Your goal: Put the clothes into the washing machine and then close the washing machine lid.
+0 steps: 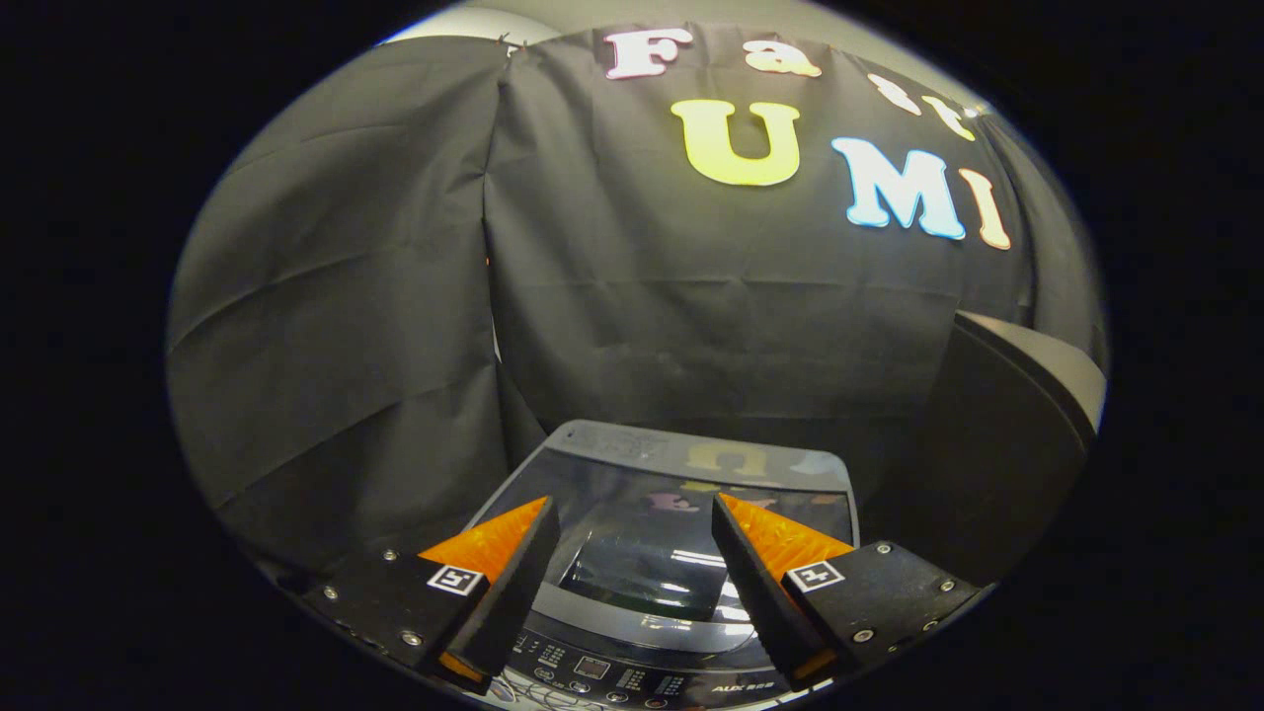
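A grey top-loading washing machine [691,456] stands below and just ahead of my fingers, against the black cloth wall. Its glossy dark lid [642,568] lies flat and shut, with a glass window that mirrors the lights. The control panel [612,679] with buttons and a small display runs along the near edge, under my fingers. My gripper [633,502] hovers over the lid, open, with nothing between its fingers.
A large dark rounded object [997,434] with a pale rim stands close to the right of the machine. Black cloth [336,326] hangs behind and to the left of the machine, close to its back edge.
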`<state>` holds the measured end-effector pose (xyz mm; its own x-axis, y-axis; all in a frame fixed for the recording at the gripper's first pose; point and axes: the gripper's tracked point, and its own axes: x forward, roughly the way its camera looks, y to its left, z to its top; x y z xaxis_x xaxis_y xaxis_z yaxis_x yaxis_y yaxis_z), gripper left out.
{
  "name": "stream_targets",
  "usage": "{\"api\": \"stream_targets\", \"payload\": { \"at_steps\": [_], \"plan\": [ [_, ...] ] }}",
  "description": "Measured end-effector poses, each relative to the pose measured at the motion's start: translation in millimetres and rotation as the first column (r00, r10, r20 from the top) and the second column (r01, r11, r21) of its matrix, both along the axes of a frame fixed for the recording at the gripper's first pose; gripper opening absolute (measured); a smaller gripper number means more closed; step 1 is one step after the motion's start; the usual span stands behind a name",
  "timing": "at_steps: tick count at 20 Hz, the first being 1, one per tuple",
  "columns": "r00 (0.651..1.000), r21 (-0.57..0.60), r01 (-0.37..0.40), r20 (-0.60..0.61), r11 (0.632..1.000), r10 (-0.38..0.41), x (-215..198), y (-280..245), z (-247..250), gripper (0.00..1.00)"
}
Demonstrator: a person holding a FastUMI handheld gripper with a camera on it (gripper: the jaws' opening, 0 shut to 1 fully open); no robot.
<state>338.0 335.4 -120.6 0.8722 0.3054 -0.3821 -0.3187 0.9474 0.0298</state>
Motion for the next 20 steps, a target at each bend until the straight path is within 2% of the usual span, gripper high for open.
{"api": "stream_targets", "payload": {
  "at_steps": [9,16,20],
  "plan": [
    [0.982,0.023,0.024,0.188,0.999,-0.028,-48,-55,104,0.96],
    [0.964,0.026,0.038,0.261,0.999,-0.044,-102,-135,147,0.96],
    [0.951,0.046,0.086,0.295,0.995,-0.096,-130,-186,168,0.96]
  ]
}}
